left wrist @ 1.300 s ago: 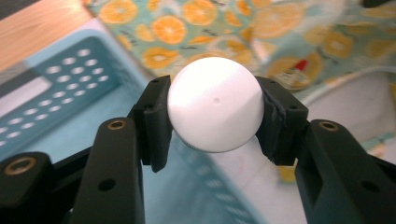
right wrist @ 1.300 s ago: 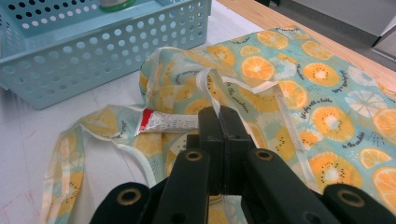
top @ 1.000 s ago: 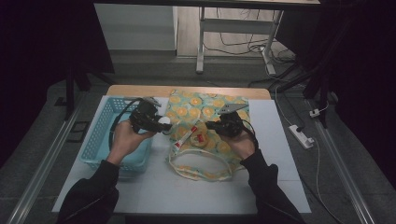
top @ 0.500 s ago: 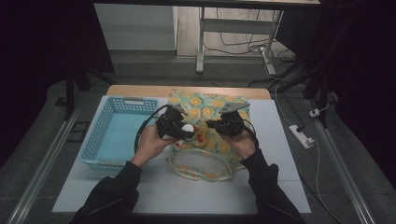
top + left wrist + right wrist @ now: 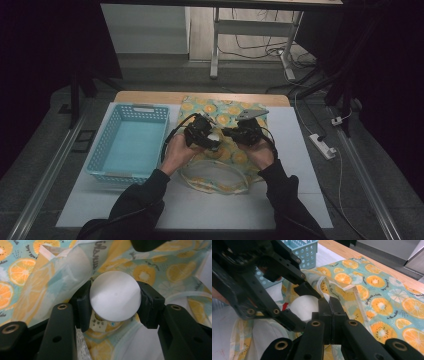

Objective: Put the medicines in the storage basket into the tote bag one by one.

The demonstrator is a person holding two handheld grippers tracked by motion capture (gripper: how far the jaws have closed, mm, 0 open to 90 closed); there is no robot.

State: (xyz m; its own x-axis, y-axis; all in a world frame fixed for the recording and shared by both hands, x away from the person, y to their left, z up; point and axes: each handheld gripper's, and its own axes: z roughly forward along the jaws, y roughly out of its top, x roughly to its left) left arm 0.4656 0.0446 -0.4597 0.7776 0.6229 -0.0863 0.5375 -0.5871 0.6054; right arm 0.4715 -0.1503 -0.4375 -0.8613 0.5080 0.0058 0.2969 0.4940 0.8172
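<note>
**Inspector:** Dark flooring surrounds the station. Report the surface.

**Operator:** A white worktop [image 5: 300, 150] with a wooden far edge carries a light blue basket [image 5: 107, 145] on its left side. A fabric bag [image 5: 227, 112], teal with an orange-slice print, lies at the centre, just beside the basket.

**Inspector:** Left gripper status?

**Operator:** My left gripper [image 5: 204, 136] is above the bag. In the left gripper view, its fingers [image 5: 83, 305] are clamped on a white ball [image 5: 115, 298], one pad on each side. The ball sits between the pads, clear of the basket, directly over the printed fabric and at the bag's raised rim.

**Inspector:** Right gripper status?

**Operator:** My right gripper [image 5: 240, 134] is close to the left one, nearly tip to tip in the high view. Its fingers [image 5: 324, 315] are pressed fully together. In the right gripper view, a strip of the bag's edge runs at the closed tips. I cannot tell whether fabric is pinched between them.

**Inspector:** Position of the bag opening?

**Operator:** The handles loop toward my side of the worktop. The ball is in front of the lifted fabric edge.
</note>
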